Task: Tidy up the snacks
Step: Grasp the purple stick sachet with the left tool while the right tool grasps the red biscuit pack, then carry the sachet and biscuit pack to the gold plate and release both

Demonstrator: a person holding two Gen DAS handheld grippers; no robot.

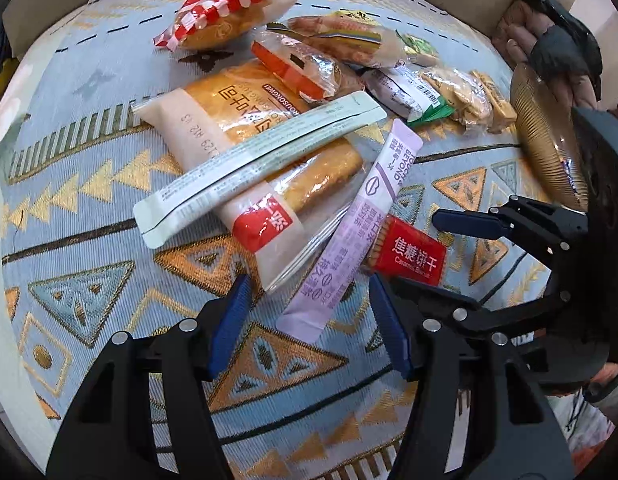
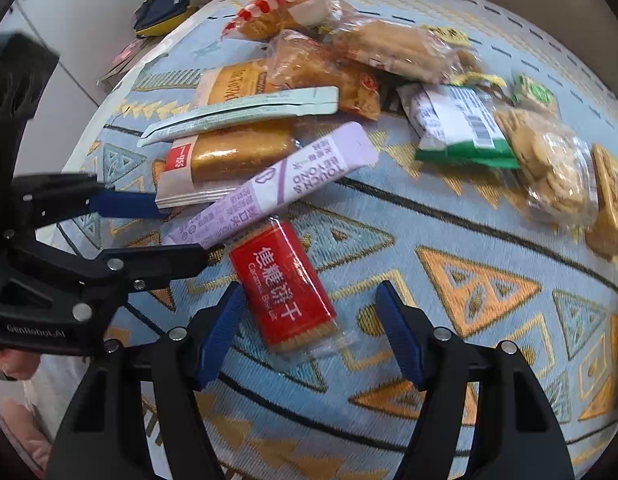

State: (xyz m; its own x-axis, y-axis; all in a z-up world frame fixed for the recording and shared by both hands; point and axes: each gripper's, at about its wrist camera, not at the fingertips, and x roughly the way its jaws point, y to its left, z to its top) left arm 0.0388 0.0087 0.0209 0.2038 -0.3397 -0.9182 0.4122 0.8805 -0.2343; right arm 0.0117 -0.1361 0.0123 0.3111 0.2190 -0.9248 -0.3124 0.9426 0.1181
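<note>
A purple stick sachet [image 1: 349, 240] lies slanted on the patterned cloth, its lower end between the blue pads of my left gripper [image 1: 309, 312], which stands open around it without touching. Just beside it lies a red caramel biscuit packet [image 2: 285, 292]. My right gripper [image 2: 309, 320] straddles that packet from above, open, with a gap at the right pad. Each gripper shows in the other's view: the right gripper [image 1: 413, 248] over the red packet [image 1: 413, 254], and the left gripper [image 2: 179, 228] around the end of the purple sachet [image 2: 269, 192].
Behind lie a bread packet [image 1: 245, 148] under a pale green sachet [image 1: 261, 160], a red-striped bag [image 1: 237, 4], a green-and-white packet [image 2: 461, 128] and cracker bags [image 2: 549, 168]. A ribbed amber dish [image 1: 545, 132] and a hand [image 1: 525, 40] are at the right. A shoe [image 2: 161, 0] sits beyond the table.
</note>
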